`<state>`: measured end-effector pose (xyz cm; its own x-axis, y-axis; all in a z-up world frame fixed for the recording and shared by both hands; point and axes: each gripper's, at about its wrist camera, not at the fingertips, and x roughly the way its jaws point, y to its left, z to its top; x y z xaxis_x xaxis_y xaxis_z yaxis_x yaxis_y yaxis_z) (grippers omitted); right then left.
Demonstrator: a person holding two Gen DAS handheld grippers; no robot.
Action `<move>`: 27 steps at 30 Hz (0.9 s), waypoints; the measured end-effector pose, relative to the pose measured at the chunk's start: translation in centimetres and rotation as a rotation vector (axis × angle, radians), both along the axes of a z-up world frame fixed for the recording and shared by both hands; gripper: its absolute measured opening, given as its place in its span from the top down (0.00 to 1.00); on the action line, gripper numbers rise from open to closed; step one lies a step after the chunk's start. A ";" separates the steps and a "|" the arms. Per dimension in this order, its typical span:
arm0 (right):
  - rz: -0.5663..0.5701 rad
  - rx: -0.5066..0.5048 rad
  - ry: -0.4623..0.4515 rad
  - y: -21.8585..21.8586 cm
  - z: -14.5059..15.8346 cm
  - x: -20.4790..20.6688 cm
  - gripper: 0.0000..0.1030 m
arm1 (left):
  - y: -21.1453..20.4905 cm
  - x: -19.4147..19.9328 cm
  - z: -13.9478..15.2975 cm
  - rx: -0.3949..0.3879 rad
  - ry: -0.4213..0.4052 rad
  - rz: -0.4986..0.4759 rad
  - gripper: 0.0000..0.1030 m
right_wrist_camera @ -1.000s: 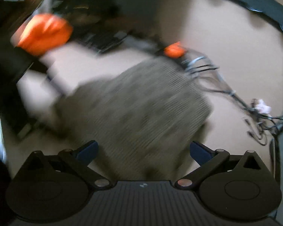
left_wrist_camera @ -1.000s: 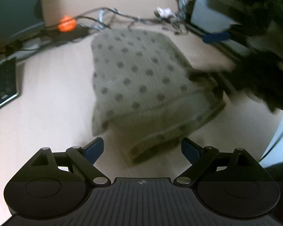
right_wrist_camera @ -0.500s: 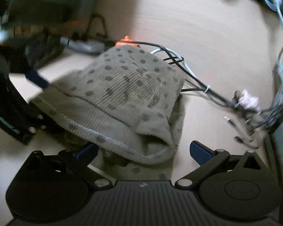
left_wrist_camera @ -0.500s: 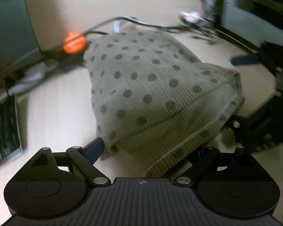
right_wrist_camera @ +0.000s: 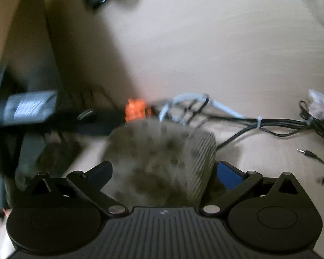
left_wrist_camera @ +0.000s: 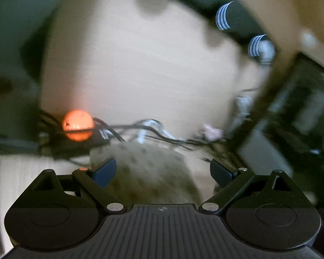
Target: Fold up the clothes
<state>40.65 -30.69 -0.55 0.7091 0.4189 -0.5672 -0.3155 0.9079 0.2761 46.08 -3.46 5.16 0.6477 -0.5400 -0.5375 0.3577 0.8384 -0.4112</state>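
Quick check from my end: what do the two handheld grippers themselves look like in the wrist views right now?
Both look alike. The left gripper and right gripper each have a black ribbed body, two round black housings, angled black linkage arms with silver pivot pins, and blue pads on the fingertips. A small round mark sits on each body's centre front. No sleeves or gripper cables show.

garment (right_wrist_camera: 162, 161) on desk (right_wrist_camera: 259, 151) | cables (right_wrist_camera: 270, 123) behind garment | power strip (left_wrist_camera: 75, 144) behind-left

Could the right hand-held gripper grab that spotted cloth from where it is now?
Probably yes. The right hand-held gripper is open, and the spotted cloth bulges between its fingers with nothing in between. The cables lie behind it.
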 end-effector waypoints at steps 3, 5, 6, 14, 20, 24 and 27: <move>-0.050 -0.047 -0.009 0.6 -0.6 -0.5 0.00 | -1.8 3.7 -2.9 0.072 0.086 0.015 0.06; -0.098 -0.089 -0.045 0.9 -0.2 -2.2 0.00 | -2.6 4.1 -3.6 0.145 0.056 0.017 0.06; -0.119 -0.111 -0.065 1.0 0.1 -3.2 0.00 | -2.8 4.1 -3.8 0.168 0.047 0.019 0.06; -0.283 -0.361 -0.080 3.2 -1.4 -9.1 0.00 | 0.5 -7.0 -1.1 0.178 -0.122 0.137 0.02; -0.274 -0.553 -0.020 4.2 -3.3 -11.0 0.00 | 2.0 -15.2 -3.5 0.274 -0.052 0.276 0.02; -0.394 -0.448 -0.007 1.3 -0.7 -16.4 0.00 | 2.7 -20.7 -3.8 0.353 -0.072 0.336 0.01; -0.425 -0.261 -0.055 1.7 1.0 -22.3 0.00 | 3.3 -24.6 -3.6 0.402 -0.090 0.290 0.01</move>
